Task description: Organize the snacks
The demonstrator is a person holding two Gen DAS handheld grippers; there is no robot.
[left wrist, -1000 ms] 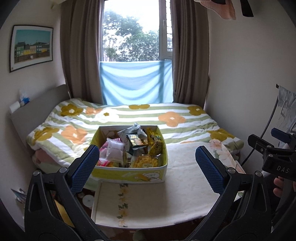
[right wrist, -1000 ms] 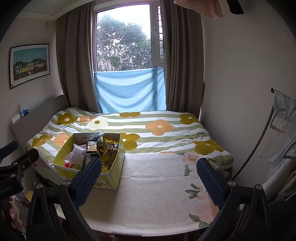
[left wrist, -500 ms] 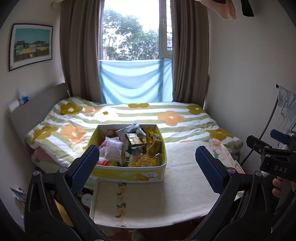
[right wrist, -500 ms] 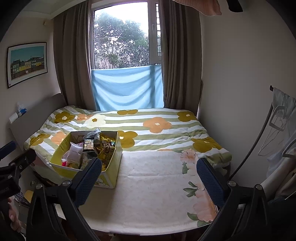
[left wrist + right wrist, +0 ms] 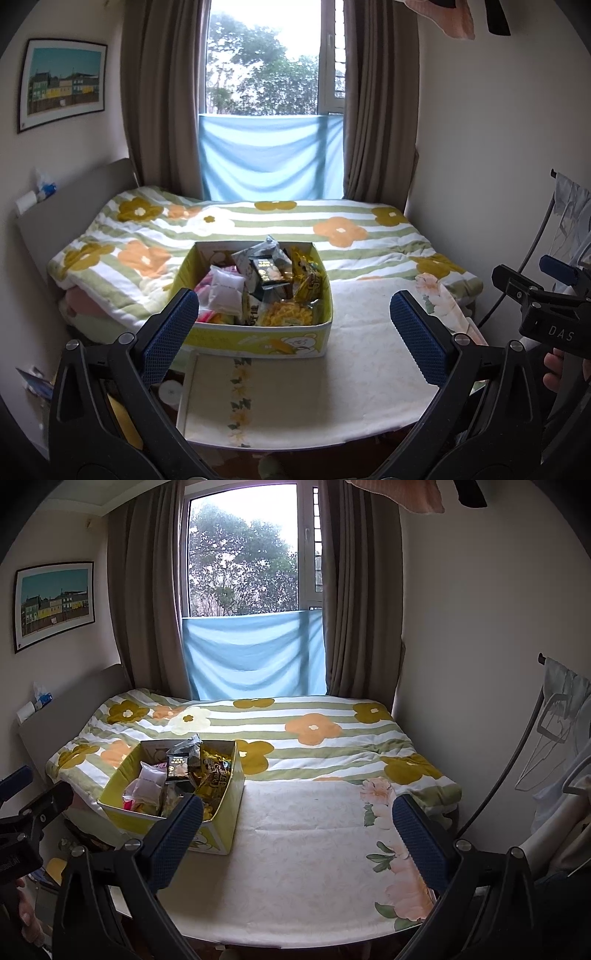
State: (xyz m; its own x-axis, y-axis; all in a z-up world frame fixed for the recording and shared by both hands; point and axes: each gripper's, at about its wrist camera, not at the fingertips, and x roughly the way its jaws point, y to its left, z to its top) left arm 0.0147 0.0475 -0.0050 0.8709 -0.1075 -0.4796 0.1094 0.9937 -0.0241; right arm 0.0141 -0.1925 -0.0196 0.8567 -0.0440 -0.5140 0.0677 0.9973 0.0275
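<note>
Both padded fingers of the left gripper (image 5: 293, 332) stand wide apart with nothing between them, hanging back from the near edge of the table (image 5: 369, 387). From this side, the snacks (image 5: 266, 288) sit heaped in a yellow cardboard box (image 5: 258, 338) at the table's far edge, right against the bed (image 5: 332, 229). The heap rises above the rim: a white pouch (image 5: 226, 288) on the left, a dark packet (image 5: 267, 271) standing tallest in the middle, a gold bag (image 5: 308, 282) on the right and a yellow crinkly pack (image 5: 291, 314) at the front. All look light, soft and slick, the sort that crumple or slip if squeezed hard, and what's inside would likely crush. I'd pinch each by a sealed top edge or a corner sticking up. The box looks like thin card and might flex if lifted by one wall. A cream mat (image 5: 255, 395) lies in front of it, and bare cloth runs off to the right.

Seen from the right, the right gripper (image 5: 297, 834) is likewise spread and empty, held over the near part of the table. The box is off to its left, by the table's left edge, with the floor dropping away past it, so anything nudged that way could fall. Wide free tablecloth lies ahead and to the right, up to the flowered corner (image 5: 402, 878), which would be the easy room for setting packets down. Whether the packets are meant to come out or have been put in, I can't judge.
</note>
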